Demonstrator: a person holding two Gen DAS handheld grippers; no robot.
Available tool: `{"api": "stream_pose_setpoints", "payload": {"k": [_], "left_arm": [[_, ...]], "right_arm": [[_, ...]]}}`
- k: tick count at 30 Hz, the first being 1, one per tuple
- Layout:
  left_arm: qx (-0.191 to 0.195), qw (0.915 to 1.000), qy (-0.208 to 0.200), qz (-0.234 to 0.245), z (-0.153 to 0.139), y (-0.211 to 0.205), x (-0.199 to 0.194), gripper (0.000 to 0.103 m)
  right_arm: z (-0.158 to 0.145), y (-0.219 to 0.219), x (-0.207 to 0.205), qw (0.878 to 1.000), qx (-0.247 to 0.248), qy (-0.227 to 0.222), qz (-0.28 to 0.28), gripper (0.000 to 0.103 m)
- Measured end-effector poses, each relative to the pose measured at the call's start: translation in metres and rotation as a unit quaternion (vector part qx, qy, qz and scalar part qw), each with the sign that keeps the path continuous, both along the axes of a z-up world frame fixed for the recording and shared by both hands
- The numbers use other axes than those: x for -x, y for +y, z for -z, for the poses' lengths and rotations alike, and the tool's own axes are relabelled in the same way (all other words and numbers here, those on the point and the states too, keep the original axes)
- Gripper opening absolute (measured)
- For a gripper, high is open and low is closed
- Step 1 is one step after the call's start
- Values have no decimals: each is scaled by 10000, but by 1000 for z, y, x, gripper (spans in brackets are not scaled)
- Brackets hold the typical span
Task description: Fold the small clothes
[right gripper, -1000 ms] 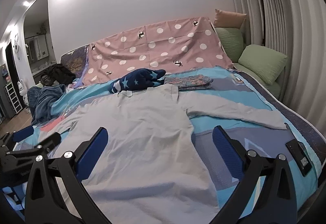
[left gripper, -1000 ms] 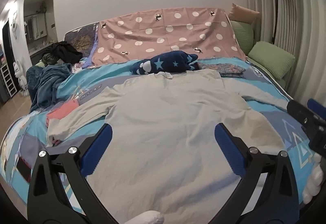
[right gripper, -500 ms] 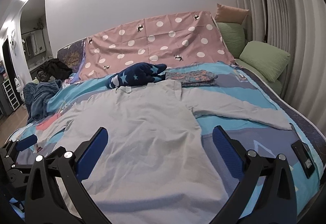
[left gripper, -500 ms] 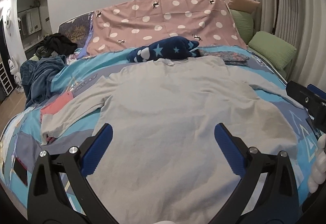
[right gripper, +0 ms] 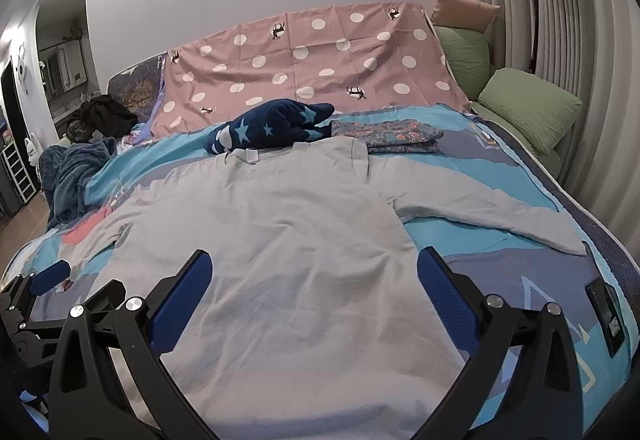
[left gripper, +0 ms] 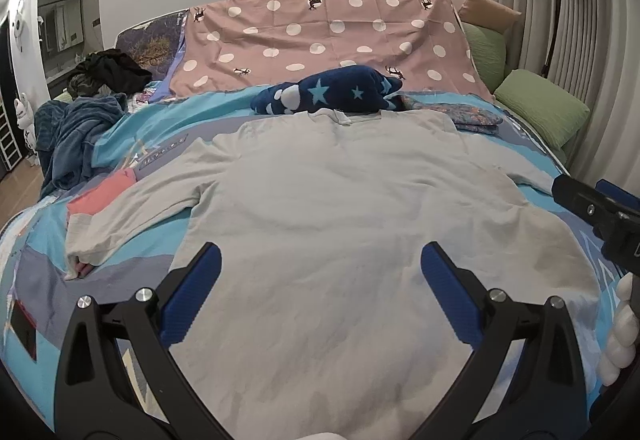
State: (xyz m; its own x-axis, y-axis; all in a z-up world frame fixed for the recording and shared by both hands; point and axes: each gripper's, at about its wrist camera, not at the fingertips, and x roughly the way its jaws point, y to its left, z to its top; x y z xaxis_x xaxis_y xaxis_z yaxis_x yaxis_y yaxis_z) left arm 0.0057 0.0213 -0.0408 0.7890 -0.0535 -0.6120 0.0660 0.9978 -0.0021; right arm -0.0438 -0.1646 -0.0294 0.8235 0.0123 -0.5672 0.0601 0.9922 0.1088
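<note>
Since a second ago you have brought both grippers forward and lower over the bed; the grey top fills more of each wrist view and the wall less. Far left: dark blue blanket (left gripper: 76,135) heaped at the bed edge, black clothes (left gripper: 108,69) piled behind it. Next, the left sleeve (left gripper: 132,215) of the long-sleeved grey top (left gripper: 340,207), lying out over the patterned bedspread (left gripper: 120,143), cuff slightly turned under. Your left gripper (left gripper: 320,270) hovers above the lower body of the top, jaws spread wide, nothing between them. The top lies flat, back up, collar toward the headboard, hem nearest you. Beyond the collar, a navy star-print bundle (left gripper: 332,89) touches the neckline, and a folded floral garment (right gripper: 386,135) sits just beside the right shoulder. Your right gripper (right gripper: 314,270) hangs over the top's right side, jaws equally wide and empty. Right sleeve (right gripper: 492,217) stretches toward the bed edge; a dark flat device (right gripper: 606,314) lies near the cuff. Green pillows (right gripper: 528,103) far right. Risks: pinching bedspread along with the grey cloth, since both lie flush; dragging the sleeve across that device and knocking it off; folding the collar up into the star bundle; uneven lift leaving a skewed crease.
</note>
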Motion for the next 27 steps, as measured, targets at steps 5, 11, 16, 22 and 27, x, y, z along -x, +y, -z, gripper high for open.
{"api": "stream_pose_setpoints", "payload": {"k": [5, 11, 16, 22, 27], "left_arm": [[-87, 9999, 84, -46, 5, 0, -5, 101], [-96, 9999, 100, -28, 7, 1, -4, 101], [-92, 9998, 149, -96, 8, 5, -3, 101], [-96, 9998, 140, -119, 10, 8, -1, 101], [-106, 9997, 147, -137, 10, 10, 0, 101]], "right_arm": [[4, 2, -3, 10000, 5, 81, -6, 102], [7, 6, -6, 9997, 20, 223, -46, 102], [7, 10, -6, 9997, 49, 217, -63, 102], [9, 12, -6, 9997, 86, 234, -85, 102], [10, 13, -5, 9996, 107, 247, -93, 102]]}}
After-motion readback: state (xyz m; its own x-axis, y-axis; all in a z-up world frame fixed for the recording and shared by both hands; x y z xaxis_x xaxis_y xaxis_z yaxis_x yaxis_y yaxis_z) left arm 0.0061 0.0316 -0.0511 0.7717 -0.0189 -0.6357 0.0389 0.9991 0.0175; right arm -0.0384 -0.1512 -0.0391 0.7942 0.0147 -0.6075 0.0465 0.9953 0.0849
